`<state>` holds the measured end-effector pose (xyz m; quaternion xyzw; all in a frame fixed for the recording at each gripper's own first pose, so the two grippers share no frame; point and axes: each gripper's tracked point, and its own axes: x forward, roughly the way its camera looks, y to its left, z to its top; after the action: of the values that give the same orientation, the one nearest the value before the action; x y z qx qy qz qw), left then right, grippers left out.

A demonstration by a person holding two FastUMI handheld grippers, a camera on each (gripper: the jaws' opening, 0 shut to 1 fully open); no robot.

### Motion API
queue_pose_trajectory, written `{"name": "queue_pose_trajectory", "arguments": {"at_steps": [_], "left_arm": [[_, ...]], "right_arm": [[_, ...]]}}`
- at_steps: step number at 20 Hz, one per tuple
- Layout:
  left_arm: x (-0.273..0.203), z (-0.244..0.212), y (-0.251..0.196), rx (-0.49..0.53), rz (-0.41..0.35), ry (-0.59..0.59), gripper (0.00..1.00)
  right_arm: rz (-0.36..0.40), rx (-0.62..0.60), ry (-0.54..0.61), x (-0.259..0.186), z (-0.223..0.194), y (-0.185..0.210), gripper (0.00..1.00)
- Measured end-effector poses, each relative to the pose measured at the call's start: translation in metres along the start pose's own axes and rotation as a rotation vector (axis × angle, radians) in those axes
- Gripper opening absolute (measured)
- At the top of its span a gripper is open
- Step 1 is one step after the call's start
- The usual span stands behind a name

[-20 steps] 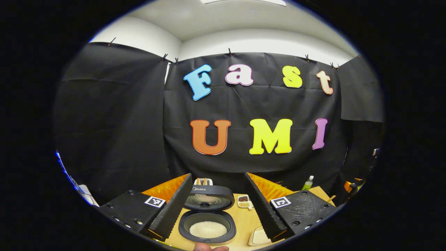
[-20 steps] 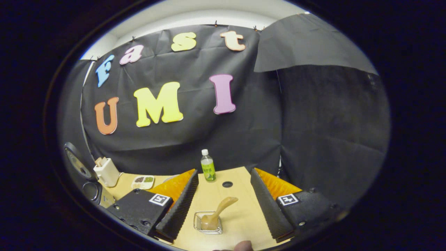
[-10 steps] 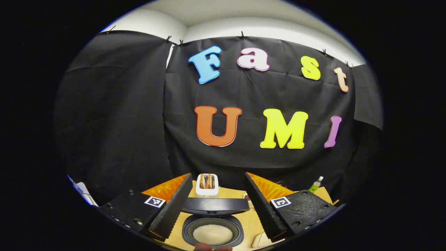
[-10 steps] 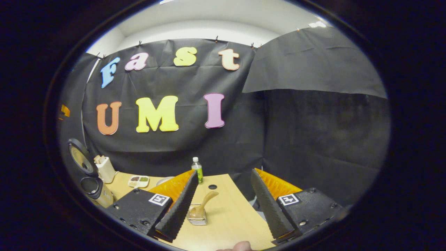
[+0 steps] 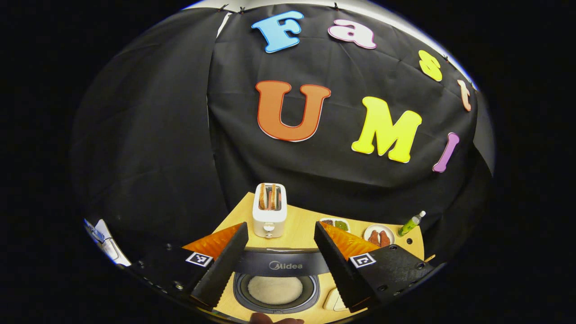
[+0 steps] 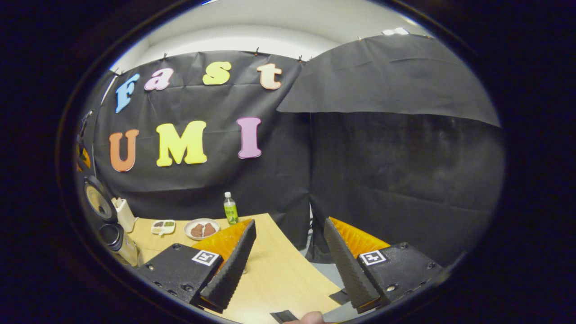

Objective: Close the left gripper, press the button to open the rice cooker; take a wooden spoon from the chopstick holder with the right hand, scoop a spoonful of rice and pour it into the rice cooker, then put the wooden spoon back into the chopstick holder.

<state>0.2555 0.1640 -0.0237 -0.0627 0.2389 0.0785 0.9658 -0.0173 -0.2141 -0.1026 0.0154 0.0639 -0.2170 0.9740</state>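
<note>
Left gripper view: left gripper (image 5: 280, 261) spread wide, holding nothing, poised over the rice cooker (image 5: 276, 290). Cooker lid (image 5: 282, 266) is up and seen edge-on; white rice (image 5: 275, 290) sits in the inner pot. White toaster (image 5: 269, 216) with bread slices stands just behind the cooker on the wooden table (image 5: 306, 225). Farther right: a small divided dish (image 5: 335, 222), a plate (image 5: 379, 236) with brown food, and a green bottle (image 5: 410, 223).

Right gripper view: right gripper (image 6: 288, 256) also spread, empty, aimed over the table's (image 6: 279, 274) right edge. Open cooker (image 6: 105, 220) shows far left, with the toaster (image 6: 121, 213) beside it, though the edge there is distorted. Dish (image 6: 163, 227), plate (image 6: 201, 228) and bottle (image 6: 231, 209) sit along the back.
</note>
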Motion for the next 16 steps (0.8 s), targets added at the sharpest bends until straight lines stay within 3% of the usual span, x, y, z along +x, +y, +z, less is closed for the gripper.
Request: {"name": "queue_pose_trajectory", "arguments": {"at_steps": [12,16], "left_arm": [[-0.01,-0.041,-0.005,0.017,-0.018,0.067,0.97],[-0.032,-0.089,-0.007,0.014,-0.047,0.124,0.97]], "right_arm": [[0.079,-0.04,-0.014,-0.009,0.019,0.023,0.98],[0.137,-0.061,-0.017,-0.007,0.027,0.044,0.97]]}}
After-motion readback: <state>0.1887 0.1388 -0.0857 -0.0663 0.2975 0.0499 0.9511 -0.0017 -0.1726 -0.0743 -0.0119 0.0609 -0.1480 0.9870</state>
